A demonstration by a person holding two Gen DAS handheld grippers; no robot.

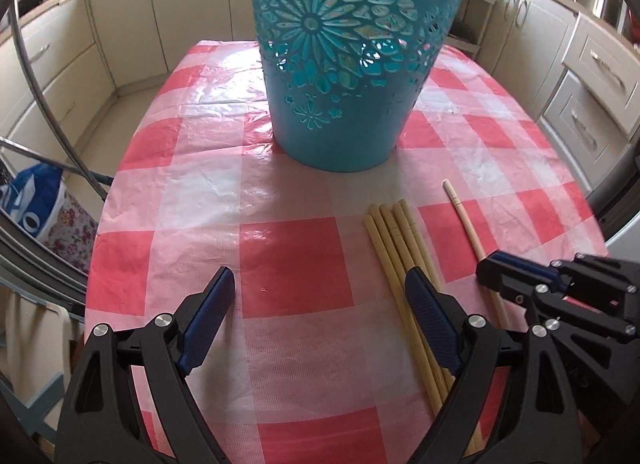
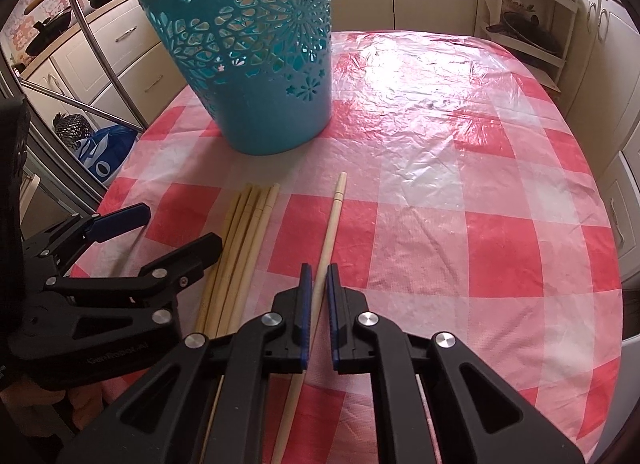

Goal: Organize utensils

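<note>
A tall teal cut-out basket [image 1: 344, 63] [image 2: 256, 63] stands upright on the red-and-white checked tablecloth [image 1: 200, 203]. In front of it lies a bundle of several wooden chopsticks [image 1: 394, 236] [image 2: 244, 232]. A single chopstick [image 1: 464, 219] [image 2: 332, 215] lies apart, to the right of the bundle. My right gripper [image 2: 319, 270] [image 1: 494, 270] is shut on this single chopstick near its middle, low at the cloth. My left gripper [image 1: 320, 280] [image 2: 176, 227] is open and holds nothing. It hangs low over the cloth, with its right finger over the bundle.
Cream kitchen cabinets [image 1: 592, 75] ring the table. A metal frame [image 2: 100, 51] and a blue bag [image 2: 104, 151] sit off the table's left edge. A shelf rack with pans [image 2: 528, 35] stands at the far right. The table edge curves close on both sides.
</note>
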